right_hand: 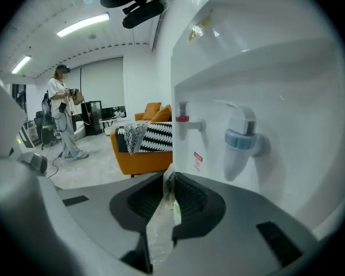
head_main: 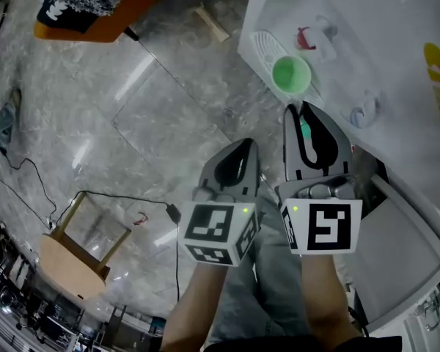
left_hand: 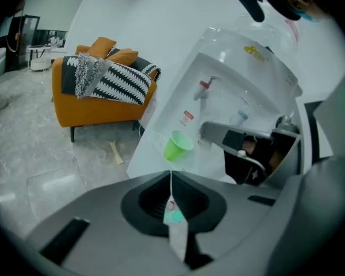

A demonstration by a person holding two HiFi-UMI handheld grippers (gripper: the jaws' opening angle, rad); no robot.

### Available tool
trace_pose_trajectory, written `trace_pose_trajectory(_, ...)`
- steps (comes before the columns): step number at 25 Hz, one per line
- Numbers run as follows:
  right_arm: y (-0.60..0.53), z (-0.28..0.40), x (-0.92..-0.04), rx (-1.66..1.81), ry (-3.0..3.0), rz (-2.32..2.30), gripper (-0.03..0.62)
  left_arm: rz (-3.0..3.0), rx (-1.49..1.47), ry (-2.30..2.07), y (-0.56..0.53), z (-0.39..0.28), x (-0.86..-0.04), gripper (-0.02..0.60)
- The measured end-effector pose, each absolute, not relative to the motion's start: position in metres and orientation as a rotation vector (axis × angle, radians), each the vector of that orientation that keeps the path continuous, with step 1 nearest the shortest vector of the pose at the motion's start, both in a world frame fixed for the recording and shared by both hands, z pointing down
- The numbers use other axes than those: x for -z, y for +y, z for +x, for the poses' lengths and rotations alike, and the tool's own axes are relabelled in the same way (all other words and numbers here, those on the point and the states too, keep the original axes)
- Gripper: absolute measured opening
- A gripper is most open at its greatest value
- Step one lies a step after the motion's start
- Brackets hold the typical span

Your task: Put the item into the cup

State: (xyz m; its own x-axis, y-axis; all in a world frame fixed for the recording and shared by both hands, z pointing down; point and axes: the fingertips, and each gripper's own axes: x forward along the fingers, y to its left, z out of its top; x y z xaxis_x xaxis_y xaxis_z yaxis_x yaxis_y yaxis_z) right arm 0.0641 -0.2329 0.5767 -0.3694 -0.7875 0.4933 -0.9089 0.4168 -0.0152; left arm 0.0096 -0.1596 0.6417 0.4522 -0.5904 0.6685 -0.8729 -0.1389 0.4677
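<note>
- The left claw (left_hand: pixel 171 178) is clenched on a thin, translucent sachet (left_hand: pixel 176 232) with teal print, shown only in its own view.
- The right claw (right_hand: pixel 168 177) is clenched on a crinkled clear wrapper (right_hand: pixel 158 229).
- The green cup (head_main: pixel 291 74) is seen from the head view on the white dispenser (head_main: pixel 367 35), on its ribbed tray (head_main: pixel 264 46), apart from both claws.
</note>
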Motion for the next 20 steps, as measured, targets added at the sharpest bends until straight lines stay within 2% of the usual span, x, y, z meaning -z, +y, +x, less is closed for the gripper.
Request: trace_pose_trajectory(20, -0.285, 0.081, -0.616, -0.323, -2.100, 1.661, 0.067, 1.786, -0.369, -1.356, -0.161, -0.018, -0.657, 0.014)
